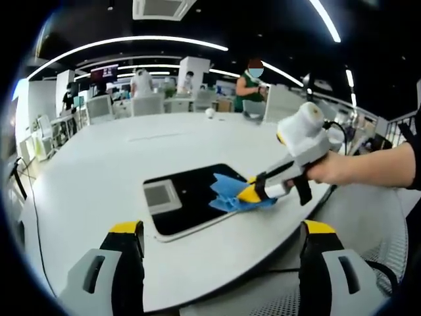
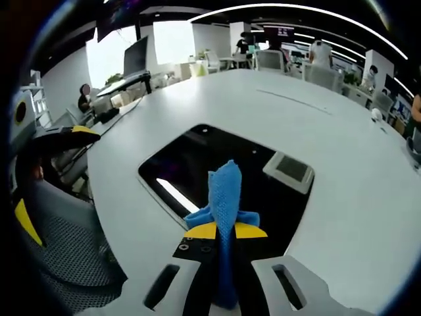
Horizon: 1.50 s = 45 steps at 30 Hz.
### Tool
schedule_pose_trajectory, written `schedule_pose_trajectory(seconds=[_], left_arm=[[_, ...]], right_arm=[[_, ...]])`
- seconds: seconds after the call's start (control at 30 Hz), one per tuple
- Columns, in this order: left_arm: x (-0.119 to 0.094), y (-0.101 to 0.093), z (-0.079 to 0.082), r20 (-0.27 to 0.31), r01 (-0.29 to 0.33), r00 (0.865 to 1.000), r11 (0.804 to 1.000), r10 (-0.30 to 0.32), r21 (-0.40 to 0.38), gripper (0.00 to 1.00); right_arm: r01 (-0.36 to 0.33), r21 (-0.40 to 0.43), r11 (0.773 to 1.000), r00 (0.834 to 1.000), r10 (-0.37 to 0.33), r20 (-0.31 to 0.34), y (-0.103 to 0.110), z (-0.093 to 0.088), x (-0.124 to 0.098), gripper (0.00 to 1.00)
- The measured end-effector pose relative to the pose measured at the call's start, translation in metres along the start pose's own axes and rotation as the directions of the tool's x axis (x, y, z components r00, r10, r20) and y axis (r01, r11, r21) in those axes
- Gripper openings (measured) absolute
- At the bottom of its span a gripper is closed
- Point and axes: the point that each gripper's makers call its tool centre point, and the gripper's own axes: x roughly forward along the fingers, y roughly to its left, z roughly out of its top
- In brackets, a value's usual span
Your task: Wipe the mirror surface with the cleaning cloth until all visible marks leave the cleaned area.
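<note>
Right gripper (image 2: 225, 232) has its jaws pinching the blue cleaning cloth (image 2: 225, 197), which is pressed onto the mirror (image 2: 197, 164) just ahead — long side running away across the white tabletop (image 2: 342, 131). Left gripper (image 1: 220, 240) hangs back, jaws spread, nothing in them. Nothing's blocking the wipe path.

My cloth (image 2: 225, 197) is soft blue woven fabric; the mirror (image 2: 197, 164) is dark, glossy glass; my worktop (image 2: 355, 197) is smooth matt white; my right gripper (image 2: 225, 232) is grey-and-yellow plastic.
</note>
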Motion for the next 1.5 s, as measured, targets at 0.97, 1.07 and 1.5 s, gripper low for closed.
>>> schedule_pose_trajectory(seconds=[0.97,1.07,1.5], left_arm=[[-0.001,0.001,0.001,0.003,-0.008,1.000,1.000,0.008,-0.002,0.99],[-0.001,0.001,0.001,0.002,-0.006,1.000,1.000,0.006,-0.001,0.98],[-0.001,-0.001,0.000,-0.001,0.004,1.000,1.000,-0.004,0.002,0.98]], right_arm=[[-0.001,0.001,1.000,1.000,0.001,-0.012,-0.008,-0.005,-0.005,0.02],[0.004,0.006,1.000,1.000,-0.004,-0.015,-0.011,-0.006,-0.007,0.02],[0.027,0.032,0.999,0.999,-0.026,-0.024,-0.020,-0.012,-0.013,0.02]])
